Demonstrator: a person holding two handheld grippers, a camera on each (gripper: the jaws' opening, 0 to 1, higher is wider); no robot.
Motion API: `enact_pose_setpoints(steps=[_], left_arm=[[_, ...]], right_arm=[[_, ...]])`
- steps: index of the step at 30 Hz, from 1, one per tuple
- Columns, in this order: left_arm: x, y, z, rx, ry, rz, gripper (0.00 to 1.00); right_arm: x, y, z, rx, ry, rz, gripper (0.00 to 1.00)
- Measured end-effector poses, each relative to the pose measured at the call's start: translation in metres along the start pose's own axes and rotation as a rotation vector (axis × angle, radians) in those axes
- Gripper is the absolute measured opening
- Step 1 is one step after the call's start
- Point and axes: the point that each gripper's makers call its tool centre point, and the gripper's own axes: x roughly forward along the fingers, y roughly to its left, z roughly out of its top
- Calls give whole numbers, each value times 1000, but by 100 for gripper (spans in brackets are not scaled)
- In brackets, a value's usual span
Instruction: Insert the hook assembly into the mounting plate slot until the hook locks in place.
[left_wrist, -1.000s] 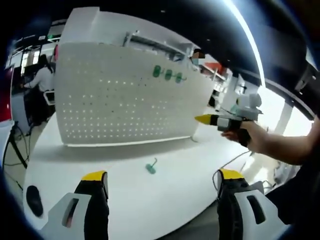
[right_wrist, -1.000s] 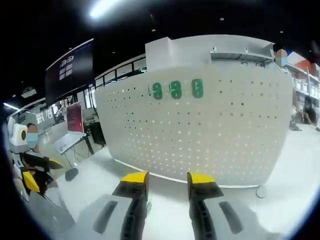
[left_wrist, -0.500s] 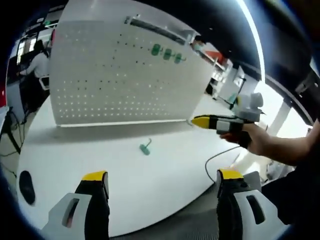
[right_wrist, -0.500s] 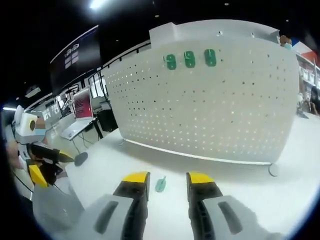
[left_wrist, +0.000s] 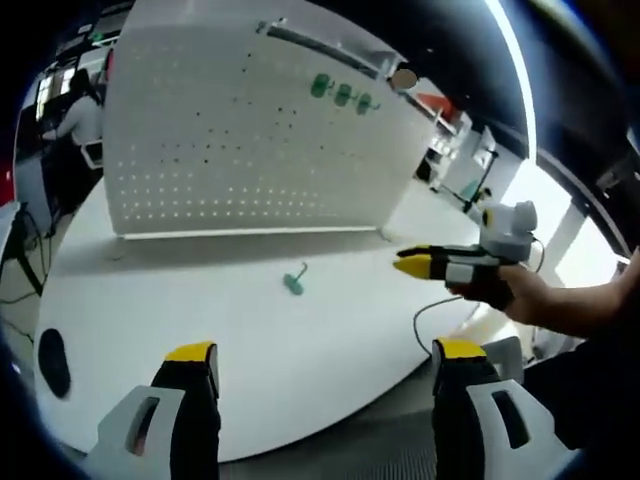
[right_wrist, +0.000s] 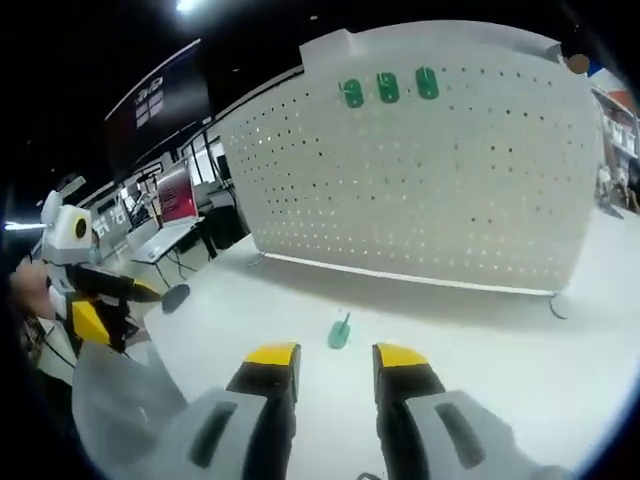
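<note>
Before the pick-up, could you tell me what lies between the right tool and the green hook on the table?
Nothing: in the right gripper view, only bare white table separates the right tool from the green hook.

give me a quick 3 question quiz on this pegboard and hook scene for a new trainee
1. True or false: the loose green hook is already mounted on the white pegboard.
2. How many green pieces sit in the row near the pegboard's top edge? A) one B) three C) five
3. Fill in: the loose hook lies on the white ____, in front of the pegboard.

Key
1. False. It lies on the table, clear of the board, and neither the left gripper nor the right gripper holds it.
2. B
3. table
</note>
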Motion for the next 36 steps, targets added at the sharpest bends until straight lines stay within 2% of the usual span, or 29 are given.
enact_pose_setpoints(steps=[9, 17, 36], left_arm=[[2, 3, -5, -10, 19, 7, 88], [2, 8, -12, -27, 38, 12, 88], [8, 36, -10, -68, 40, 45, 86]], right_arm=[[-2, 6, -13, -3, 31, 23, 26], [11, 13, -23, -3, 79, 69, 24], [86, 3, -33, 60, 170, 87, 20]])
